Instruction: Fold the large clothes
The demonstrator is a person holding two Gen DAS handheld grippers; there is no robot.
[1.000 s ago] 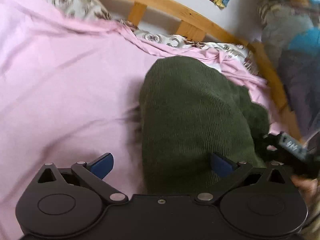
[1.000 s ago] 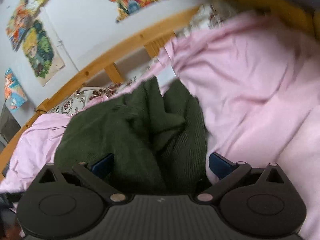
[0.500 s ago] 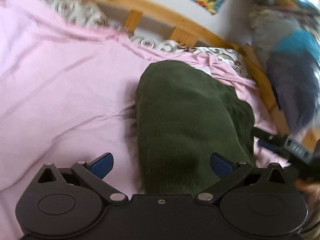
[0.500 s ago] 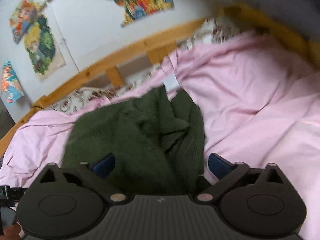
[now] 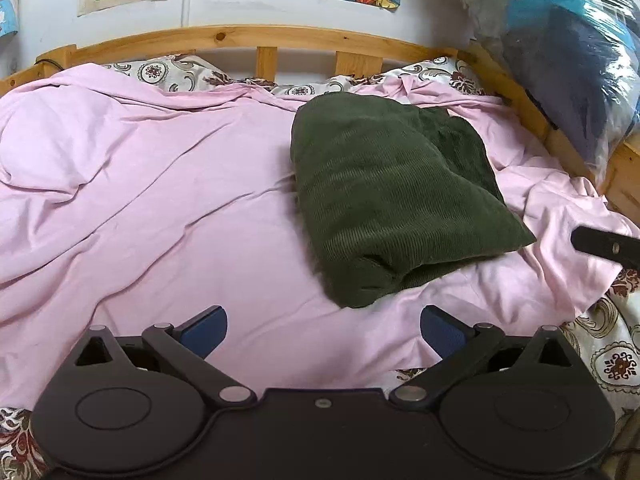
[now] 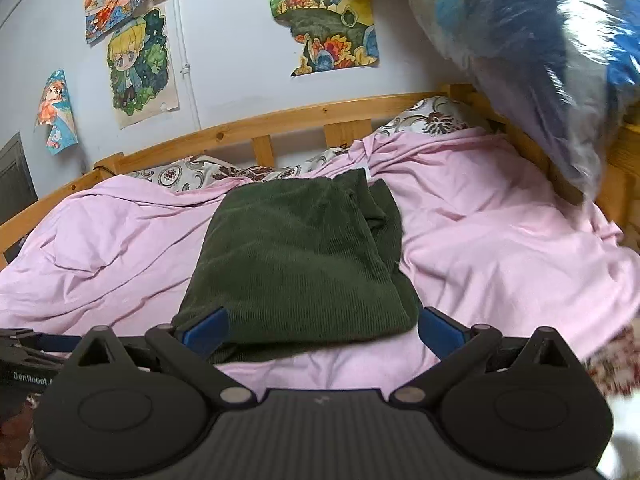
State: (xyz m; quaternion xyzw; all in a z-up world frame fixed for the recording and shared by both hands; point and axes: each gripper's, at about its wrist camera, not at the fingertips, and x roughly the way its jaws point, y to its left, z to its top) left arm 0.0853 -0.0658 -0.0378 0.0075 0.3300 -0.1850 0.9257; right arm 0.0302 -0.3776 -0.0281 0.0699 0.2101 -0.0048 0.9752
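Observation:
A dark green corduroy garment point(image 5: 392, 196) lies folded into a thick bundle on the pink sheet point(image 5: 160, 200) of the bed, toward the right side. In the right wrist view the same garment point(image 6: 296, 256) lies straight ahead. My left gripper point(image 5: 323, 330) is open over bare sheet, a short way in front of the bundle's near corner. My right gripper point(image 6: 322, 330) is open too, its blue pads just at the bundle's near edge with nothing pinched. The tip of the right gripper point(image 5: 606, 246) shows at the right edge of the left wrist view.
A wooden bed rail point(image 5: 256, 40) runs along the far side and down the right. A plastic-wrapped bundle of blue and dark bedding point(image 6: 540, 52) stands at the right corner. Patterned bedding point(image 5: 612, 356) shows past the sheet's near right edge. Posters point(image 6: 140, 68) hang on the wall.
Both grippers have drawn back and risen from the green bundle, which now lies free on the sheet. More of the bed and wall has come into view.

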